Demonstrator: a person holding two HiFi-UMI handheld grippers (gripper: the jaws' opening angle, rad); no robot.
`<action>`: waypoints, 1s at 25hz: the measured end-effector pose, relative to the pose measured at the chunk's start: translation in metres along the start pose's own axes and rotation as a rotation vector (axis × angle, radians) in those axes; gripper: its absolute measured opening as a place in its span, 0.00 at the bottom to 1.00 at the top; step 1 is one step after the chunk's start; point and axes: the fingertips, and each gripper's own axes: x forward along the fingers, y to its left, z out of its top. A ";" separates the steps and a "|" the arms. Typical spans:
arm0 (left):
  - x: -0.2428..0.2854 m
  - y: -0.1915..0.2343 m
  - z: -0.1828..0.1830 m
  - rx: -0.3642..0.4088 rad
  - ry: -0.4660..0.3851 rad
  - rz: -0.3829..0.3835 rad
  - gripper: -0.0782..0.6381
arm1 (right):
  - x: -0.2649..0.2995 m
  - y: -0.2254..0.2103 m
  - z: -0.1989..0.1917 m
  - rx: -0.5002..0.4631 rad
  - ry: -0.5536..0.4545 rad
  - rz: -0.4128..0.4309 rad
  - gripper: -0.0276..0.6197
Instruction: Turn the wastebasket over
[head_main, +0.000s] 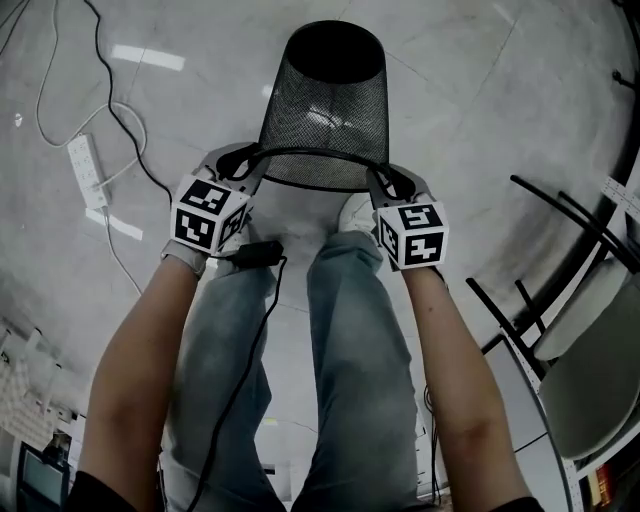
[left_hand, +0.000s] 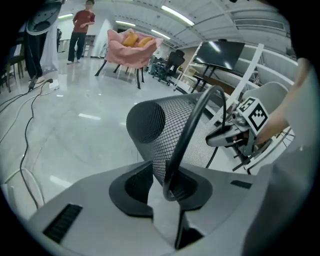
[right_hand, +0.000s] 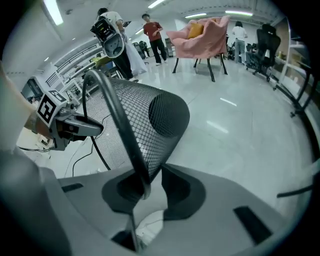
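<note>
- Wastebasket (head_main: 325, 110) of black wire mesh is at 12 o'clock in the head view, just beyond the person's knees. It is tipped, with its closed base pointing away and its open mouth facing back towards the legs (head_main: 340, 350).
- Its thick black rim (head_main: 300, 152) arches between the two grippers. The lower edge of the mouth hangs just above a shoe (head_main: 355, 212). I cannot tell whether that edge touches the floor (head_main: 480, 100).
- Left gripper (head_main: 245, 160) is on the rim at the 9 o'clock side. Its own view shows the hoop and a strip of mesh wall (left_hand: 175, 130) running down into the slot, with the jaws (left_hand: 167, 192) pressed together on them.
- Right gripper (head_main: 390, 180) takes the 3 o'clock side. In its view the rim (right_hand: 120, 125) drops between the pads, and the jaws (right_hand: 145, 187) are clamped on it in the same way.
- Each gripper sees the other across the mouth, well apart, with only the hoop between them.
- Bare pale floor spreads from 11 to 2 o'clock beyond the base.
- A power strip (head_main: 88, 170) and loose cables (head_main: 120, 110) lie at 9 to 10 o'clock, apart from the basket.
- A dark chair frame (head_main: 560, 260) stands at 3 to 4 o'clock, near the right forearm.
- A black cable (head_main: 245, 350) trails from the left gripper down along the left leg.
</note>
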 end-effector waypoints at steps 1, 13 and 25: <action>0.005 0.003 -0.006 0.008 0.021 -0.004 0.23 | 0.007 -0.001 -0.004 0.014 0.010 -0.001 0.18; 0.054 0.028 -0.061 0.141 0.190 -0.075 0.22 | 0.068 -0.005 -0.040 -0.106 0.097 0.024 0.18; 0.058 0.034 -0.079 0.027 0.254 -0.064 0.22 | 0.079 0.003 -0.067 -0.119 0.227 0.091 0.33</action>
